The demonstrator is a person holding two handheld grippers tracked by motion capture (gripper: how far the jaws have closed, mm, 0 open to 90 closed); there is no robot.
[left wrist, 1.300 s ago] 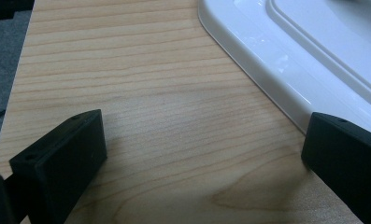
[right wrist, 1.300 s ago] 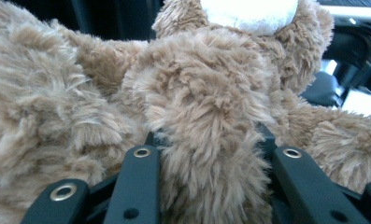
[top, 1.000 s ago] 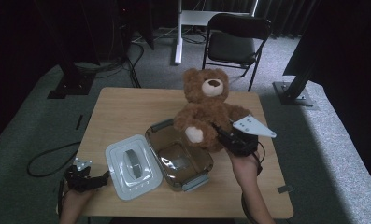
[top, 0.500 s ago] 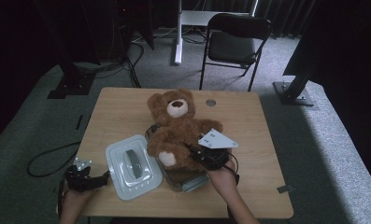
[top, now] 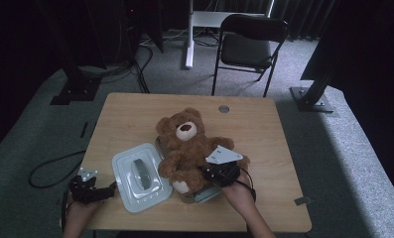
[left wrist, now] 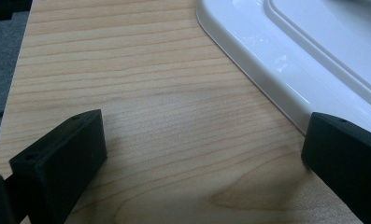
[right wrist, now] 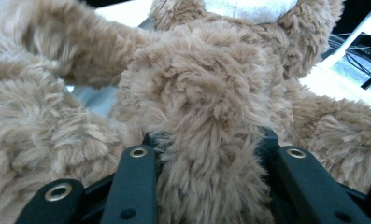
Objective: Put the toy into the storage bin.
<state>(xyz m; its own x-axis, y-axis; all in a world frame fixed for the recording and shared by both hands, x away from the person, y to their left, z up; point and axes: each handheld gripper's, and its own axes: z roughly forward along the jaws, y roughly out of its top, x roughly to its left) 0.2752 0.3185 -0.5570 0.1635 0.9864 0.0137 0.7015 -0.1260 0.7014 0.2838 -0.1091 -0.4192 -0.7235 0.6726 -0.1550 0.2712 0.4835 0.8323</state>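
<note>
A brown teddy bear (top: 187, 148) lies on its back over a clear container (top: 204, 194) in the middle of the table. My right gripper (top: 215, 173) is shut on the bear's leg; its jaws press into the brown fur (right wrist: 206, 154) from both sides. The container's white lid (top: 139, 176) with a grey handle lies flat to the left of the bear. My left gripper (top: 93, 191) rests near the table's front left edge, open, with bare wood between its jaws and the white lid's rim (left wrist: 286, 60) beside the right-hand jaw.
The wooden table (top: 135, 119) has bare room at the back and right. A small round grommet (top: 224, 108) sits near its far edge. A black chair (top: 246, 47) and stand legs are on the floor beyond. Cables lie on the carpet at left.
My right gripper has carried the bear from upright at the right of the container down and left, laying it over the container. The left gripper has stayed put.
</note>
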